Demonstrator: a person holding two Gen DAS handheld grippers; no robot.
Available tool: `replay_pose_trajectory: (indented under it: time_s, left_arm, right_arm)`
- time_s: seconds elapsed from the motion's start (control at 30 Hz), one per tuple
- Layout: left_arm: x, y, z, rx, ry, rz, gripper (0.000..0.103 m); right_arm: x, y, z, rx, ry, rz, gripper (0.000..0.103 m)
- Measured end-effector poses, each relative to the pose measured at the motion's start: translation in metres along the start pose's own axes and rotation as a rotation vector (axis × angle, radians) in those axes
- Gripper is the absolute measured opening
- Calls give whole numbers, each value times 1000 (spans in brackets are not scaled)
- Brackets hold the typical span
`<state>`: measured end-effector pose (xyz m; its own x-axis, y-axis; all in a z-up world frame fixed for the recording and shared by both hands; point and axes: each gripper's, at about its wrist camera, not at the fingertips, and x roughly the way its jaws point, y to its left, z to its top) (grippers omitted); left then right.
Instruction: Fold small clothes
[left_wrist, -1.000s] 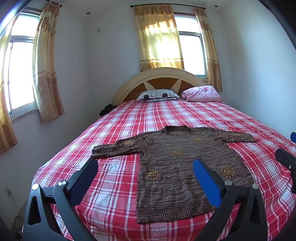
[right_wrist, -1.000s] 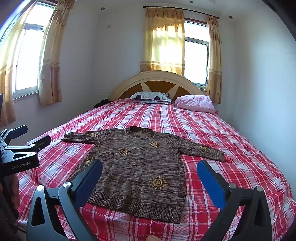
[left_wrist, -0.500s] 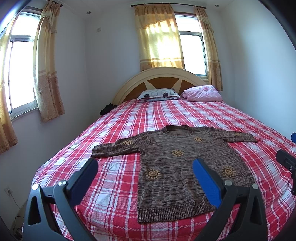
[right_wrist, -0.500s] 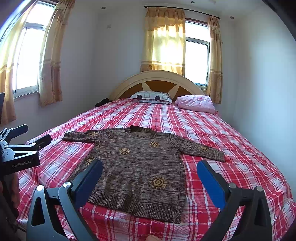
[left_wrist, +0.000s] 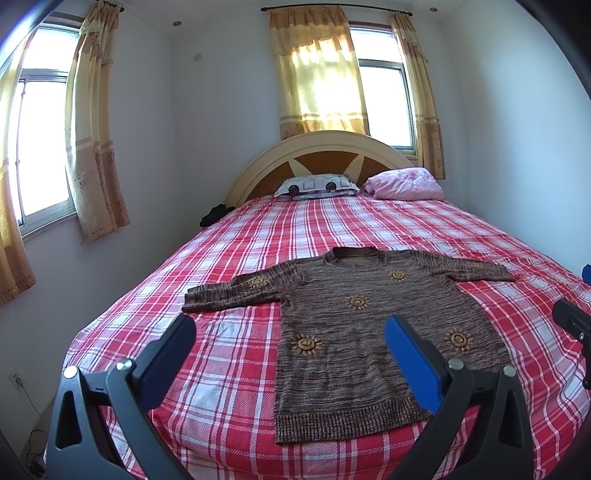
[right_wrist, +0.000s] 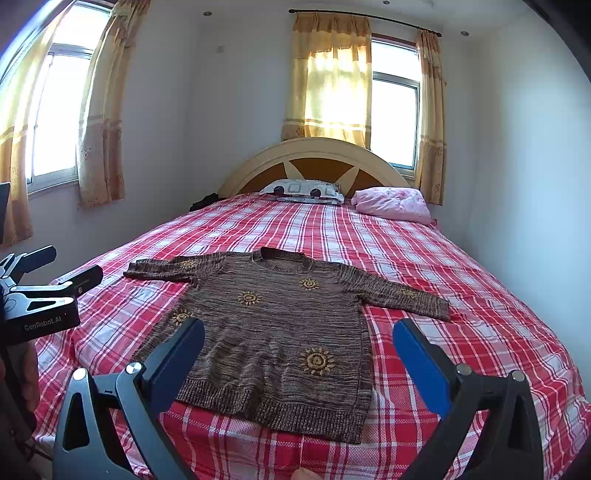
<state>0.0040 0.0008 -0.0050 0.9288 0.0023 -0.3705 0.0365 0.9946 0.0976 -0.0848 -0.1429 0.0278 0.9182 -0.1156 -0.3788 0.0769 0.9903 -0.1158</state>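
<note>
The left gripper (left_wrist: 288, 339) is hovering off the foot of the bed (left_wrist: 229, 258), fingers wide apart, gripping nothing. Its body, seen from the right wrist, is showing "GenRobot.AI". The brown sweater (right_wrist: 280, 325) is lying flat on the plaid cover, sleeves spread. The right gripper (right_wrist: 297, 347) is hanging likewise, fingers spread, empty.

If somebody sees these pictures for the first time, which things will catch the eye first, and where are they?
First comes the brown knitted sweater with yellow sun motifs, spread flat with both sleeves out on the near part of the red checked bed. Next, the open left tongs and right tongs hover in the foreground, touching nothing. At the far end, a pink pillow lies before the arched headboard.
</note>
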Motion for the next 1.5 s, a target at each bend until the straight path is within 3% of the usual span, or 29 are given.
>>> replay_pose_trajectory:
  time_s: [0.3,0.5,0.73,0.9,1.07,1.17,1.33,1.5]
  left_arm:
    - [15,2,-6,-10,31,-6,103]
    - [51,5,-11,-21,79,8,103]
    - [120,17,-6,37,128,101,103]
    - [172,33,1,48,154,165,103]
    - [226,32,-4,-9,242,152,103]
    - [248,33,-4,-27,252,164,103]
    - [283,45,-9,-52,274,193,103]
    - [311,55,-13,-92,319,181,103]
  right_arm:
    - [13,-1,-5,2,26,-7,102]
    - [44,-30,-14,76,89,6,102]
    - [101,-107,-22,230,175,-17,102]
    - [148,-180,-23,367,235,-84,102]
    - [200,-249,-27,496,284,-128,102]
    - [225,-278,-30,580,298,-125,101]
    - [268,-311,-36,686,342,-90,85]
    - [300,-335,-42,762,374,-102,81]
